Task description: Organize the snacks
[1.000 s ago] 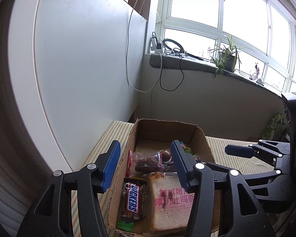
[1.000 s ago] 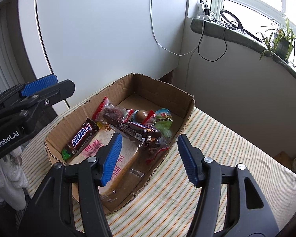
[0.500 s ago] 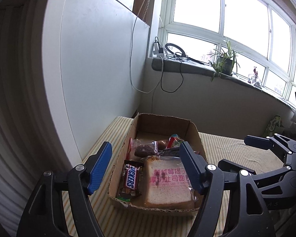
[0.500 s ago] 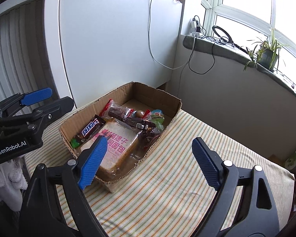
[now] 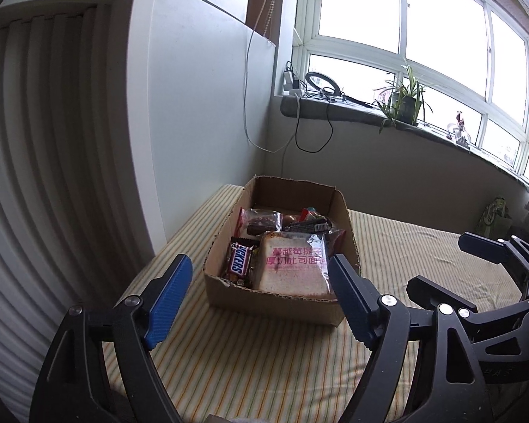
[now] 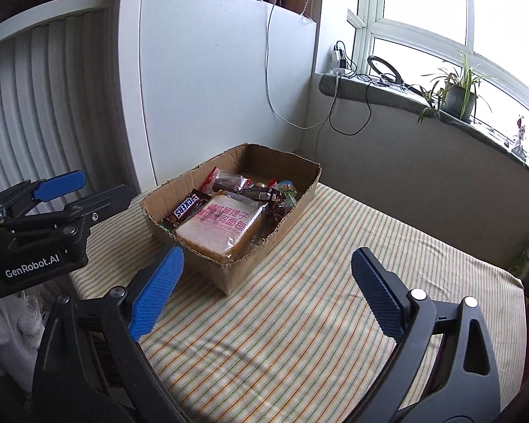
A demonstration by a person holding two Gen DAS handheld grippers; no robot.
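Note:
An open cardboard box stands on the striped table near the white wall. It holds a wrapped bread slice with pink print, a Snickers bar, a dark red packet and several other small snacks. My left gripper is open and empty, back from the box's near end. My right gripper is open and empty, above the cloth to the box's right. Each gripper shows in the other's view, the right one and the left one.
The striped tablecloth covers the table. A white panel stands behind the box on the left. A windowsill with cables, a ring light and a potted plant runs along the back wall.
Both grippers have pulled back and up from the box, and their jaws have opened wider. The box and snacks have not moved.

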